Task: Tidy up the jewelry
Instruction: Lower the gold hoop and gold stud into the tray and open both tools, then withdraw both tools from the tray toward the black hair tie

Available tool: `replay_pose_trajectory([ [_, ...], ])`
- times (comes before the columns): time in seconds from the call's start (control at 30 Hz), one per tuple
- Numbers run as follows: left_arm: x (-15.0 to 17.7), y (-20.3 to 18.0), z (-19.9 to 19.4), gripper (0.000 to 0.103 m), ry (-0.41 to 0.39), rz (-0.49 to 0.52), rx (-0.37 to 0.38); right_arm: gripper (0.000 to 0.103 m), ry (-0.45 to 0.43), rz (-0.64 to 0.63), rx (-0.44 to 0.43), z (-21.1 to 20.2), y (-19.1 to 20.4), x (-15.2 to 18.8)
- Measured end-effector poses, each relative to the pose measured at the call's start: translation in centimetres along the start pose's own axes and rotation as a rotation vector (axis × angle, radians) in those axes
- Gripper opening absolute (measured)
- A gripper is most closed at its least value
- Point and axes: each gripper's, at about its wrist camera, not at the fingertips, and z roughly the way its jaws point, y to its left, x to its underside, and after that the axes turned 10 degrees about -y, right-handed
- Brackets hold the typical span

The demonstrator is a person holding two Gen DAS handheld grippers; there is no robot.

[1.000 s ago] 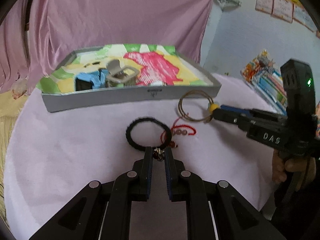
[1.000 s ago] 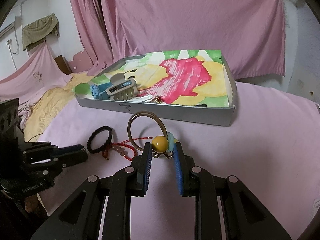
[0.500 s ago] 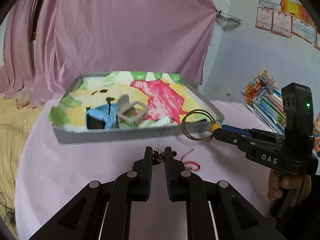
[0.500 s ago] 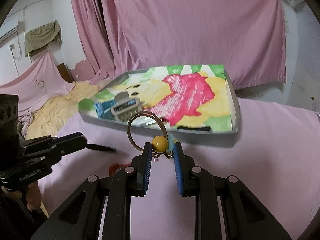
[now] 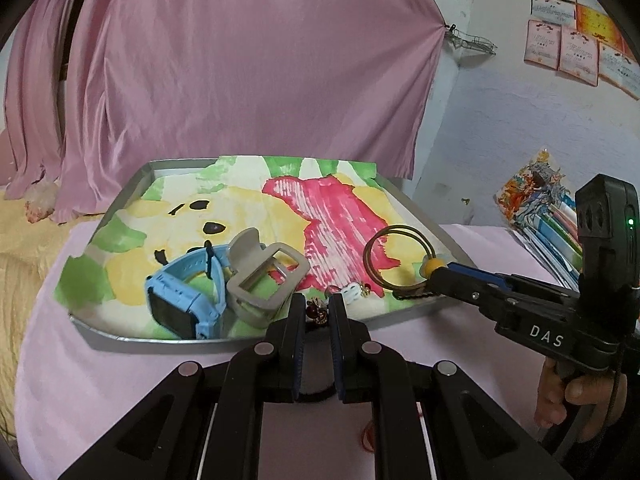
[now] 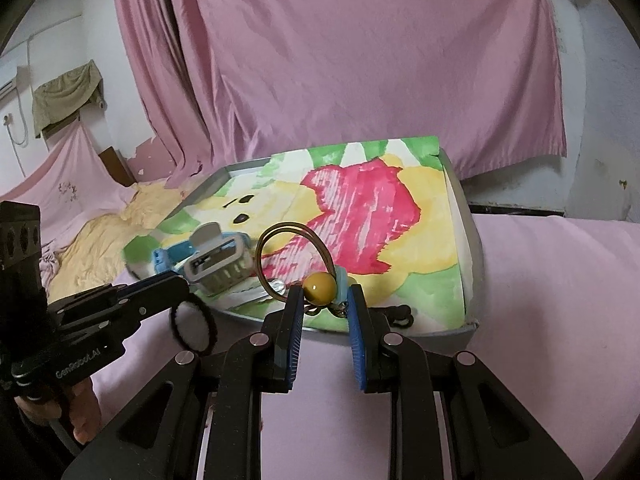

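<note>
My left gripper (image 5: 316, 314) is shut on the small dark charm (image 5: 316, 311) of a black braided bracelet (image 6: 192, 328), which hangs below its tips at the tray's near edge. My right gripper (image 6: 322, 300) is shut on a brass hoop bracelet (image 6: 294, 250) beside its yellow bead (image 6: 318, 288), holding it upright over the front of the grey tray (image 5: 132, 186). The tray is lined with a bright painted sheet. In it lie a blue watch (image 5: 182, 300), a grey buckle clip (image 5: 264, 280) and a small white charm (image 5: 352, 291).
A pink cloth (image 5: 100, 360) covers the table, with a bit of red cord (image 5: 366, 436) on it near my left gripper's base. Colourful books (image 5: 548, 216) lie at the right. A pink curtain (image 5: 240, 80) hangs behind, and a yellow blanket (image 6: 100, 248) lies left.
Both grippers rose off the cloth and moved forward to the tray's near edge, carrying the black bracelet and the brass hoop. The red cord bracelet stayed behind on the cloth.
</note>
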Motion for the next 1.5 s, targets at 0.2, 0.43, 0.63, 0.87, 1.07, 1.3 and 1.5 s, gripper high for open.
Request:
replay_pose_trajectory([
  [0.2, -0.4, -0.1, 1.5, 0.011, 0.028, 0.004, -0.027, 0.019, 0.035, 0.001, 0.013, 1.4, 0.0, 0.2],
  [0.43, -0.3, -0.2, 2.4, 0.011, 0.054, 0.01, -0.035, 0.02, 0.048, 0.001, 0.012, 2.1, -0.1, 0.1],
  [0.63, -0.1, -0.2, 2.4, 0.011, 0.059, 0.003, -0.032, 0.021, 0.056, -0.013, 0.014, 2.3, 0.1, 0.1],
  [0.87, -0.2, -0.1, 2.0, 0.011, 0.047, 0.005, -0.047, 0.039, 0.027, -0.022, 0.03, 1.2, 0.2, 0.2],
  [1.07, -0.2, 0.1, 0.6, 0.04, 0.008, -0.015, -0.038, 0.044, -0.014, -0.001, 0.055, -0.4, -0.6, 0.4],
  [1.3, 0.0, 0.3, -1.3, 0.054, -0.04, -0.04, -0.046, 0.055, -0.083, 0.003, 0.086, -2.6, -0.9, 0.8],
  [1.5, 0.5, 0.6, -3.9, 0.085, -0.115, -0.062, -0.079, 0.079, -0.158, 0.006, 0.106, -5.1, -1.1, 1.2],
])
